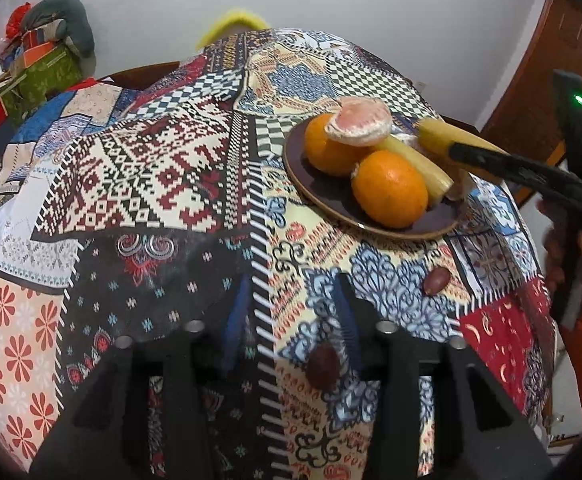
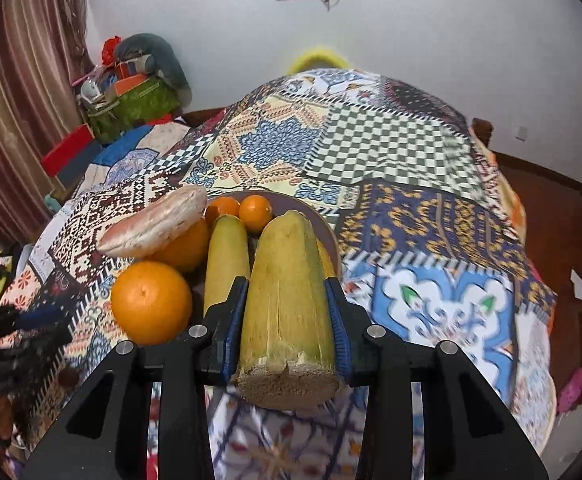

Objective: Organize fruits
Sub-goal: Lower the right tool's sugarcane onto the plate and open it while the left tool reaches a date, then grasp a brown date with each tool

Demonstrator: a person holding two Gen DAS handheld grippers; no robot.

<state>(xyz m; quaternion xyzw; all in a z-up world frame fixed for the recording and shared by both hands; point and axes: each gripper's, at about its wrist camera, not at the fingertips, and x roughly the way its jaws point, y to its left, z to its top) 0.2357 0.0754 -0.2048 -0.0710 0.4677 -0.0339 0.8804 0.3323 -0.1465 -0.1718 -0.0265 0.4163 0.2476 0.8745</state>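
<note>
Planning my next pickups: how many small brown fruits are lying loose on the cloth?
2 brown fruits: one between the left tongs, the other further right, nearer the plate. Others may be hidden.

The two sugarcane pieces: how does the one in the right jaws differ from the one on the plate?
The held sugarcane piece is clamped in the right gripper at the plate's far edge; the resting sugarcane piece lies loose on the plate beside the oranges. The held one looks thicker here, perhaps only nearer. Both are pale yellow-green with cut ends.

Your right gripper (image 2: pixel 287 312) clamps a sugarcane piece (image 2: pixel 287 300); your left gripper (image 1: pixel 291 320), angled down, seems parted and empty, though blurred.
</note>
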